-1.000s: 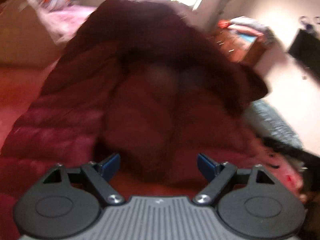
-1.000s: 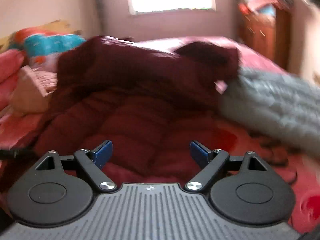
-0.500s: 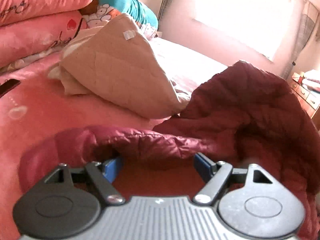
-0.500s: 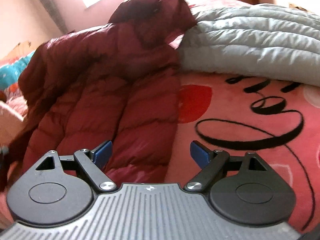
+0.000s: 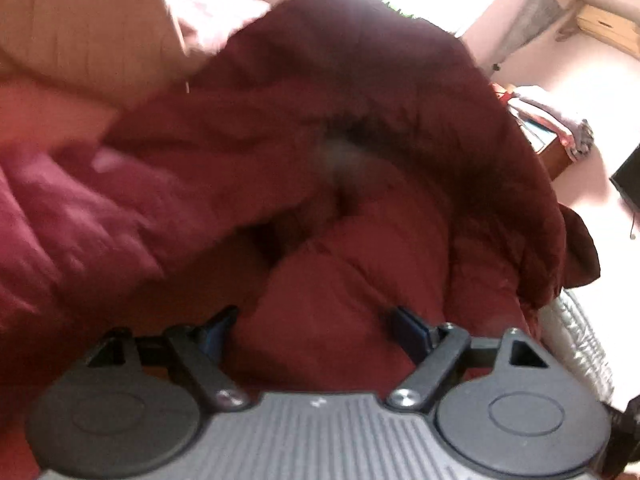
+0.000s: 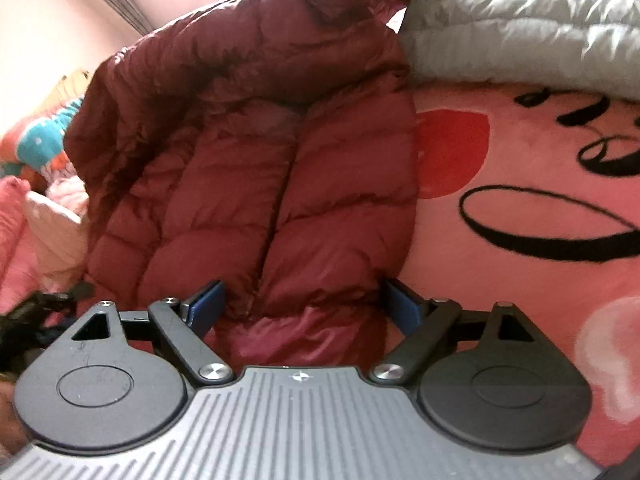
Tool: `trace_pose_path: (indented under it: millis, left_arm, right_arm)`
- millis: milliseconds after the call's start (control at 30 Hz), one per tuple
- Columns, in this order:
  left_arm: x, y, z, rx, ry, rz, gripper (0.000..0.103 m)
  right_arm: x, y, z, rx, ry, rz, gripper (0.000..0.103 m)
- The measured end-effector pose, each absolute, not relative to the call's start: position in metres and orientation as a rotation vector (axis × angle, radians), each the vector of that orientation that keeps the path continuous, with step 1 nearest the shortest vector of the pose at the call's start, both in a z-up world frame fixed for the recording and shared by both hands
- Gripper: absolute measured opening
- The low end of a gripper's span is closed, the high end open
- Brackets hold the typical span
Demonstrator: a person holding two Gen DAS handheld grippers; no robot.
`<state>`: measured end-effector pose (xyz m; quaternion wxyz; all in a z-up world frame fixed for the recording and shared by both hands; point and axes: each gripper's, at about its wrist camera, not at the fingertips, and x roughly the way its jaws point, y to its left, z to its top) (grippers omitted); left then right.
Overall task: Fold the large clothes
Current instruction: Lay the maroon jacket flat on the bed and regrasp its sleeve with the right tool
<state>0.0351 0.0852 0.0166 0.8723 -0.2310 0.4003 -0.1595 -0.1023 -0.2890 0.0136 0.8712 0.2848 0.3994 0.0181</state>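
A dark red puffer jacket (image 6: pixel 260 152) lies spread on a pink bed, its hood end bunched up at the far side. In the right wrist view my right gripper (image 6: pixel 304 300) is open, its blue fingertips straddling the jacket's near hem. In the blurred left wrist view the jacket (image 5: pixel 360 160) fills the frame. My left gripper (image 5: pixel 316 328) is open, with a fold of jacket between its fingertips.
A grey puffer garment (image 6: pixel 520 20) lies at the far right, touching the red jacket. The pink blanket (image 6: pixel 520 200) with black script is bare to the right. A tan quilted cloth (image 5: pixel 80 32) and pink bedding lie to the left. A wooden dresser (image 5: pixel 556 148) stands by the wall.
The left gripper has swung from the jacket's sleeve edge near the tan cloth over to the jacket body. The right gripper has moved closer to the hem. Both stay open.
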Motion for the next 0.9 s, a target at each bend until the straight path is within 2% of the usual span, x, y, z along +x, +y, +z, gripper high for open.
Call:
trace_pose_path:
  millis: [33, 67, 100, 133, 167, 200, 233, 267, 300, 367, 467, 633, 900]
  left_arm:
    - [0.036, 0.082, 0.015, -0.486, 0.842, -0.333, 0.081]
    - [0.039, 0.076, 0.014, -0.484, 0.849, -0.324, 0.074]
    - [0.039, 0.074, 0.013, -0.485, 0.853, -0.320, 0.063]
    - [0.040, 0.071, 0.013, -0.495, 0.855, -0.324, 0.057]
    - [0.039, 0.069, 0.014, -0.506, 0.855, -0.326, 0.047]
    - [0.039, 0.066, 0.016, -0.510, 0.855, -0.328, 0.038]
    - [0.038, 0.063, 0.018, -0.501, 0.853, -0.326, 0.034]
    - [0.031, 0.063, 0.023, -0.487, 0.846, -0.325, 0.024]
    - [0.023, 0.060, 0.030, -0.469, 0.835, -0.329, 0.017]
    - [0.016, 0.052, 0.040, -0.437, 0.806, -0.347, 0.013]
    - [0.001, 0.044, 0.059, -0.394, 0.777, -0.380, 0.010]
    - [-0.038, 0.045, 0.096, -0.362, 0.715, -0.453, 0.009]
    - [-0.105, 0.056, 0.145, -0.315, 0.675, -0.563, 0.009]
  right_arm:
    - [-0.101, -0.289, 0.012, 0.605, 0.832, 0.054, 0.103]
    - [-0.099, -0.288, 0.011, 0.608, 0.830, 0.067, 0.103]
    - [-0.098, -0.286, 0.010, 0.609, 0.826, 0.075, 0.099]
    - [-0.096, -0.285, 0.009, 0.612, 0.825, 0.083, 0.090]
    - [-0.095, -0.285, 0.007, 0.617, 0.827, 0.091, 0.079]
    - [-0.094, -0.284, 0.007, 0.624, 0.828, 0.097, 0.073]
    - [-0.093, -0.284, 0.006, 0.634, 0.827, 0.109, 0.059]
    - [-0.091, -0.283, 0.005, 0.649, 0.827, 0.123, 0.047]
    - [-0.091, -0.283, 0.005, 0.657, 0.826, 0.132, 0.045]
    - [-0.095, -0.282, 0.011, 0.648, 0.818, 0.145, 0.034]
    - [-0.104, -0.280, 0.025, 0.631, 0.785, 0.167, 0.027]
    - [-0.124, -0.279, 0.052, 0.642, 0.709, 0.209, 0.023]
    - [-0.174, -0.299, 0.104, 0.750, 0.545, 0.266, 0.022]
